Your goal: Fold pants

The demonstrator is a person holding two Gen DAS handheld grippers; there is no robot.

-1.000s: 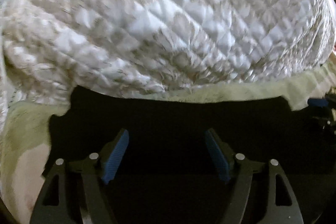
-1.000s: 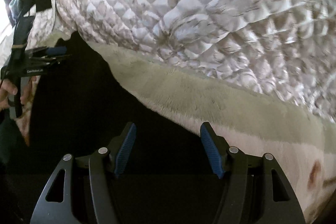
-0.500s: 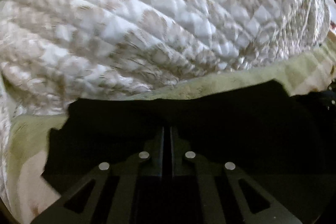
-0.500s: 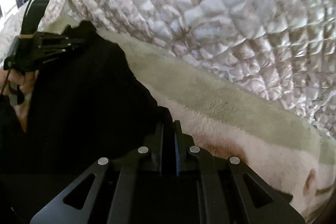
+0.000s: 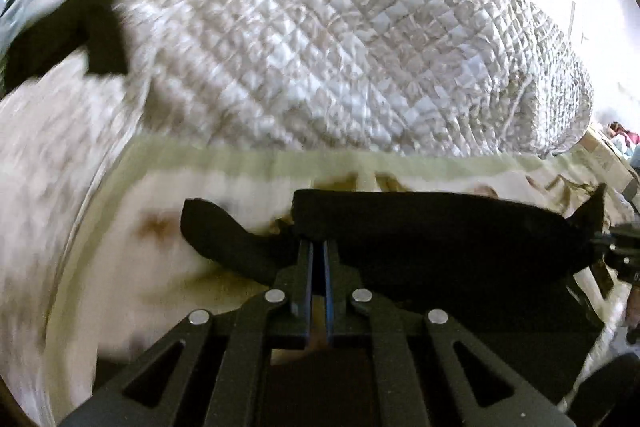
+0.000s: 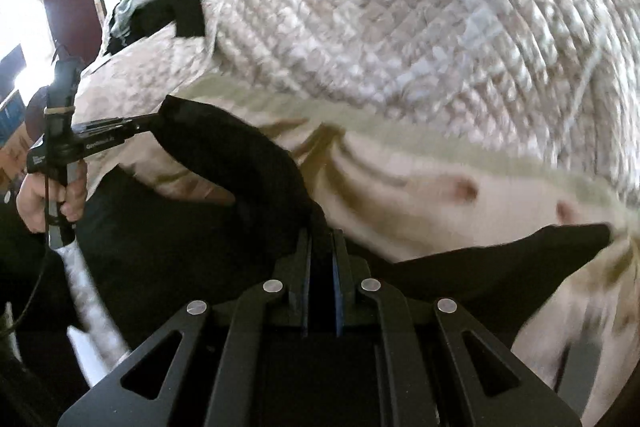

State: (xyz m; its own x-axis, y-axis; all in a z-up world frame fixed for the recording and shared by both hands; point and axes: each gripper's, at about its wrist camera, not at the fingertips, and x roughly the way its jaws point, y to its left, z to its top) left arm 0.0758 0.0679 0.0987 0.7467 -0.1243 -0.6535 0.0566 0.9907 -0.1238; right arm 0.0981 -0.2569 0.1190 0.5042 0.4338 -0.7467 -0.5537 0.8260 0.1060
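A bed (image 5: 132, 267) carries everything, covered by a cream plush blanket (image 6: 420, 195) with a pale green border. A bunched quilted comforter (image 5: 320, 47) lies on it beyond, with dark clothing (image 5: 80, 27) beside the comforter.

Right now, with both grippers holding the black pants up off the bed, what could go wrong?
1. The left hand-held gripper pinches only the top edge of the black pants; they might slip free.
2. The right hand-held gripper holds bunched cloth, so the fold may come out crooked.
3. The hanging leg could drag the fleece blanket.

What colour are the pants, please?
Black; the pants show best in the left wrist view.
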